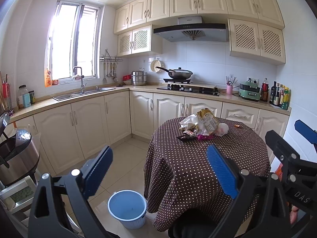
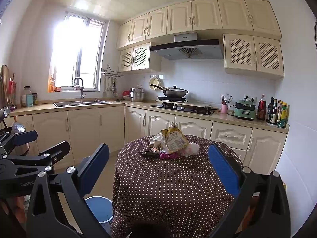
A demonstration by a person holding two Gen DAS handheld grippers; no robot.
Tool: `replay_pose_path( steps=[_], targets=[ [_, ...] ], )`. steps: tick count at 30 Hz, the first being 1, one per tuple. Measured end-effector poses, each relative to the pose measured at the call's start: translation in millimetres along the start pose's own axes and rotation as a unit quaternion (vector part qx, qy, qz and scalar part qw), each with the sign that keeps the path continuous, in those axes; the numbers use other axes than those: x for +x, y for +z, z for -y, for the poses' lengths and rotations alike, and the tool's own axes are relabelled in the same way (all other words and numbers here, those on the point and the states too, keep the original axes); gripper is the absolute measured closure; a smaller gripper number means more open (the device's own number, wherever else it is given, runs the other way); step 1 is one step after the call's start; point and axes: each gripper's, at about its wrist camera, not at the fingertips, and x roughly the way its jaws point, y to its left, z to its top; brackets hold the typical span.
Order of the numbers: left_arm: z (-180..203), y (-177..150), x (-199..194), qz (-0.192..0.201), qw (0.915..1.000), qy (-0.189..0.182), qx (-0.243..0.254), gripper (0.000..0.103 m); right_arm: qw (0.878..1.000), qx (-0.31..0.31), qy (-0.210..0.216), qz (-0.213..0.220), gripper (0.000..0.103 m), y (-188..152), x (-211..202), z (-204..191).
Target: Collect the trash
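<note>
**Bright daylit kitchen, fisheye views**

Daylight pours through the window (image 1: 74,41), which is blown out to white glare, strongest in the right wrist view. Walls and cabinets (image 1: 198,0) are evenly lit, with soft shadows. Both pictures are sharp at centre; straight lines bow outward, and the corners are dark and vignetted.

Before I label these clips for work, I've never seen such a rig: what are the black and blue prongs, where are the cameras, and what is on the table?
The prongs are two hand-held grippers; a camera on each looks along its fingers. The left gripper and right gripper are both open and hold nothing. Each view also catches the other gripper at its edge. On the round table with the dotted cloth lies a pile of trash: a yellow snack bag, wrappers, a crumpled white bag. A blue bin stands on the floor beside it.
</note>
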Motion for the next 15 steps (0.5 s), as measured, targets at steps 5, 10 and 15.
replay_pose_path(
  steps=[5, 10, 15],
  targets=[
    [2.6, -0.9, -3.0, 0.002, 1.0, 0.001, 0.003, 0.009, 1.0, -0.001, -0.001, -0.001, 0.007, 0.6, -0.4, 0.2],
    [4.8, -2.5, -5.4, 0.002, 1.0, 0.0, 0.003, 0.009, 1.0, 0.0, 0.0, -0.003, 0.007, 0.8, 0.0, -0.3],
    [4.2, -1.1, -5.0, 0.001, 1.0, -0.001, 0.004, 0.009, 1.0, 0.0, 0.0, -0.006, 0.007, 0.1, 0.7, -0.1]
  ],
)
